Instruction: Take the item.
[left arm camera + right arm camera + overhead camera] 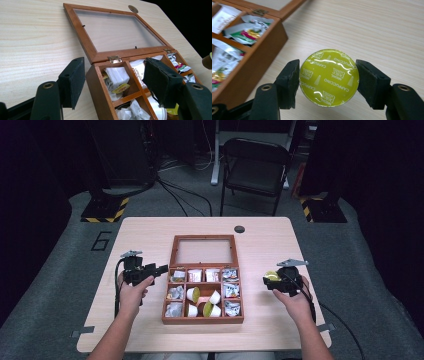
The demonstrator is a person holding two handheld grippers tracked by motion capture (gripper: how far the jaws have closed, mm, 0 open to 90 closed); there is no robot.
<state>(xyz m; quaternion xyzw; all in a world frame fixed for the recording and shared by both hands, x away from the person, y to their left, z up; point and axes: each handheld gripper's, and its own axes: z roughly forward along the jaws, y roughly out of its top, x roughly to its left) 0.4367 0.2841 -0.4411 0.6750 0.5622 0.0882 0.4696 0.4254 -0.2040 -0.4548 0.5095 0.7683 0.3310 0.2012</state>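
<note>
A pale wooden table (150, 235) is seen from above, with a wooden compartment box (202, 319) lying open at its centre, its glass-paned lid (204, 251) folded flat behind it. The compartments are stocked with tea sachets (175, 293) along the outer columns and coffee capsules (193, 294) in the middle.

A green-lidded capsule (329, 77) is pinched in the right gripper (273, 279), which is held over bare table to the right of the box, well apart from it. In the right gripper view, both black pads are pressed against the rim of the round foil lid, which is printed with the word "Cappuccino"; the box wall (254, 61) is seen off to the left.

The left gripper (162, 268) is held just beside the box's left edge, near the back corner. Its jaws are seen spread and empty in the left gripper view, one jaw over bare table and the other over the compartments.

Several risks can be judged from here. The capsule is gripped only across its thin round edge, so it could be rotated or squeezed out if the pinch is loosened or the hand is tilted sharply. Once dropped on its side, it could be expected to roll toward the table's right edge. The box could also be nudged by the left gripper, given how close its jaw is held to the wall.
</note>
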